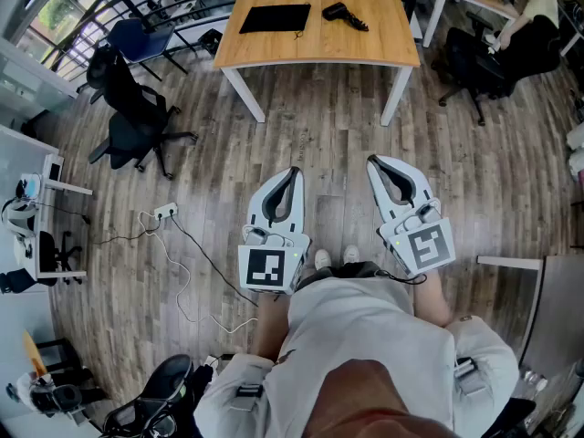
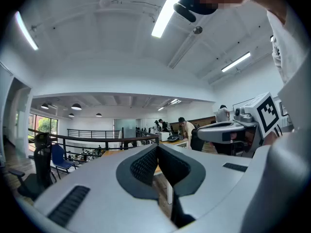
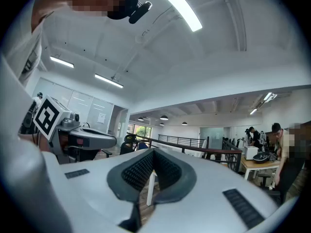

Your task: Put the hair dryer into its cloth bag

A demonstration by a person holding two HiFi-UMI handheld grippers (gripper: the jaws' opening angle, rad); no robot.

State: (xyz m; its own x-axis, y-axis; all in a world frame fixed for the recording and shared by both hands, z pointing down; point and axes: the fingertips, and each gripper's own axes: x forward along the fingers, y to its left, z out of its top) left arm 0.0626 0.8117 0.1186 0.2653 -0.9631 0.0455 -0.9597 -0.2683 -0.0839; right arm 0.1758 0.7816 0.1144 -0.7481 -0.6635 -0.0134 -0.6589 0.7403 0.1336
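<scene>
A black hair dryer (image 1: 344,15) lies on a wooden table (image 1: 365,42) far ahead in the head view. Left of it on the same table lies a flat black cloth bag (image 1: 275,18). My left gripper (image 1: 295,171) and right gripper (image 1: 371,162) are held level close to my body, well short of the table, side by side over the floor. Both are shut with their tips together and nothing between them. In the left gripper view the left gripper (image 2: 157,146) points toward the table's near edge; in the right gripper view the right gripper (image 3: 153,152) does too.
A black office chair (image 1: 132,112) stands left of the table and a blue chair (image 1: 139,38) behind it. Cables and a power strip (image 1: 165,213) lie on the wood floor at left. Another desk with a seated person (image 1: 527,7) is at upper right.
</scene>
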